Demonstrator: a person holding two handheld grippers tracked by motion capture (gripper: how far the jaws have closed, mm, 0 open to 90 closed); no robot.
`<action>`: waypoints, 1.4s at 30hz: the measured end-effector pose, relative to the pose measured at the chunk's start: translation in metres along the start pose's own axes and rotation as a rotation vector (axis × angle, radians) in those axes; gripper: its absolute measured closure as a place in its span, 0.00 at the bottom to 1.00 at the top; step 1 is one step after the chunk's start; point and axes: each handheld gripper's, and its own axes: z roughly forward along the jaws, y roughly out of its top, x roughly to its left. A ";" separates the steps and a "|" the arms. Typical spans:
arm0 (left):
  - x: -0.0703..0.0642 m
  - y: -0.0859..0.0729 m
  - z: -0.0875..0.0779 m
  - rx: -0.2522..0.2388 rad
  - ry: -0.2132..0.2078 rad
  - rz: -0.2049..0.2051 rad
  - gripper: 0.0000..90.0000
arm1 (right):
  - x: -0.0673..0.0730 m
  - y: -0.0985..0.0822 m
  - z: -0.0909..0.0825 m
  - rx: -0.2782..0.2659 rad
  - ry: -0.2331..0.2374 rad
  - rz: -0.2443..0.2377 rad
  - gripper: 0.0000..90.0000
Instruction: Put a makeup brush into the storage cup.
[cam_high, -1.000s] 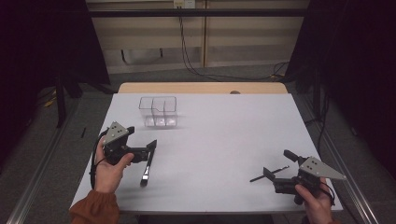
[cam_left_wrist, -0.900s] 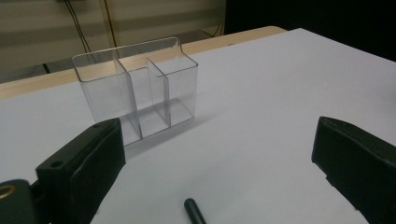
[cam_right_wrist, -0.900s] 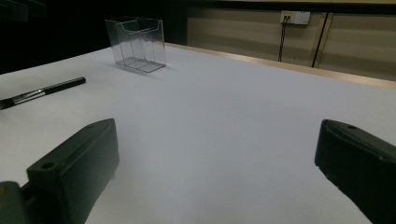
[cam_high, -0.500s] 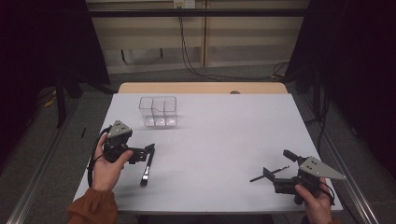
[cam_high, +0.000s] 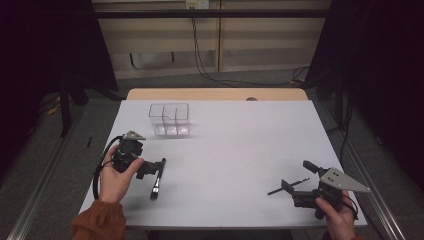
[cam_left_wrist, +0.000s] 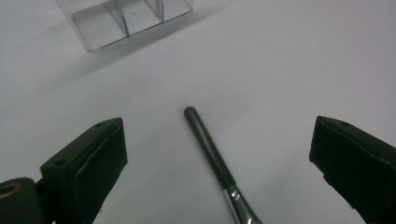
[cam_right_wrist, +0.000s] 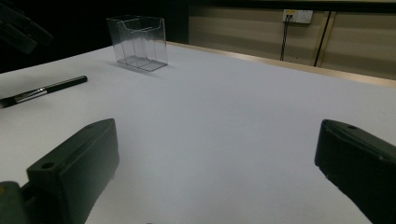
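The brush (cam_left_wrist: 211, 149) lies flat on the white table (cam_high: 240, 150), a slim dark handle with a rounded end running into a shiny metal ferrule. It sits on the near side of the clear plastic organizer (cam_high: 169, 119), a little apart from it, handle end pointing toward that box. The left gripper (cam_high: 156, 169) hangs right over the brush, jaws spread wide, one either side of the handle, touching nothing. The organizer stands upright, divided into compartments, all see-through and bare inside. Far right of the organizer, at the near edge, the right gripper (cam_high: 298, 176) gapes wide too, holding nothing.
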 end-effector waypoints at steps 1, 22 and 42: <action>-0.001 0.001 0.001 0.008 0.000 -0.008 0.06 | 0.000 0.000 0.000 0.000 0.001 -0.001 0.00; 0.000 0.007 0.011 0.245 -0.002 -0.020 0.09 | 0.000 0.000 0.000 0.007 0.001 -0.001 0.00; -0.004 0.002 0.023 0.380 -0.028 -0.033 0.06 | 0.001 -0.001 0.001 0.012 0.005 -0.005 0.00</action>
